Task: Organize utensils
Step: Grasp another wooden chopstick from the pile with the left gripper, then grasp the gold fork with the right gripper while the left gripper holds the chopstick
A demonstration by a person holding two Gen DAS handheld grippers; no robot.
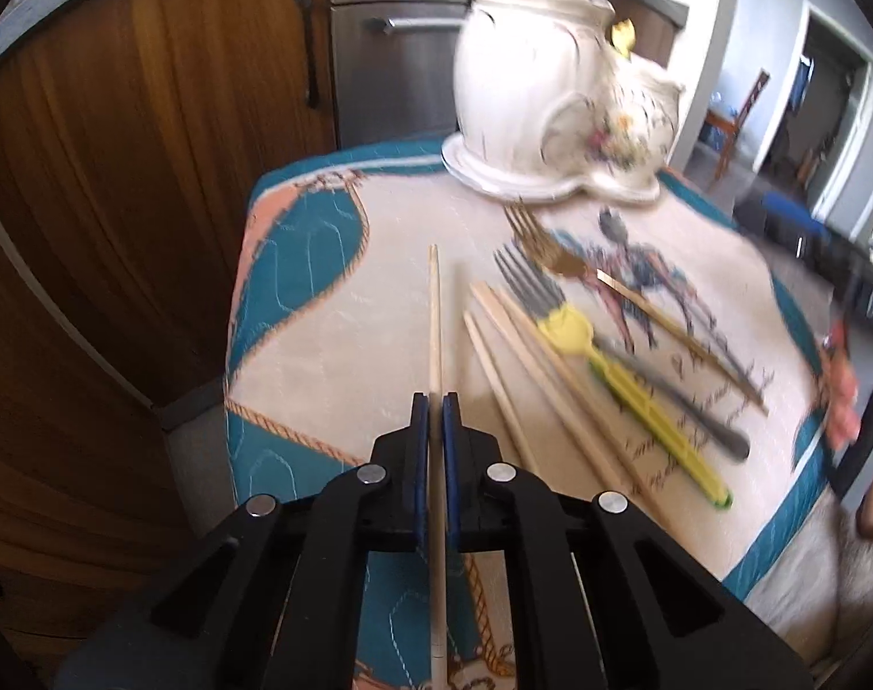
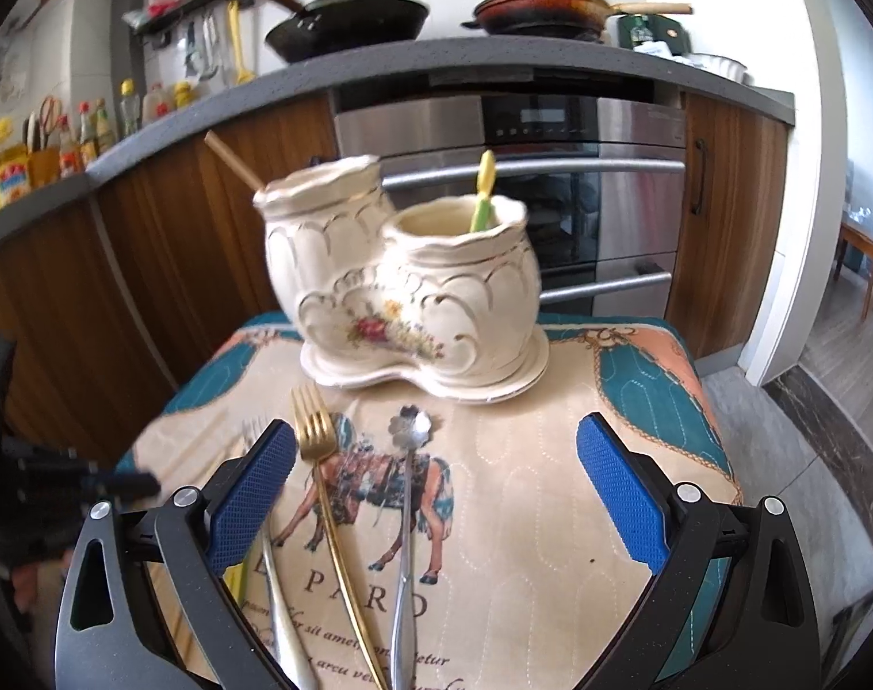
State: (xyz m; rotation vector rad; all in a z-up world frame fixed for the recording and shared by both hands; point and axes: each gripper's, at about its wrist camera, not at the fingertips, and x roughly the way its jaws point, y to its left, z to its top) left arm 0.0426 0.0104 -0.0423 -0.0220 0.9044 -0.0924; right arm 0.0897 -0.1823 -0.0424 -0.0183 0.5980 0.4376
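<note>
A home kitchen, this: a grey speckled countertop [image 2: 379, 66] curves above warm wooden cabinet doors [image 2: 730, 218], with a built-in stainless steel oven [image 2: 551, 184] set between them. Up top sit a black cast-iron skillet [image 2: 350, 20] and a rust-coloured frying pan [image 2: 543, 8], sauce bottles [image 2: 85, 129] line the counter, and a wooden dining chair [image 1: 744, 109] shows through the doorway.

Gold fork [image 2: 327, 494] between wide-spread right tool [image 2: 436, 489] pads
</note>
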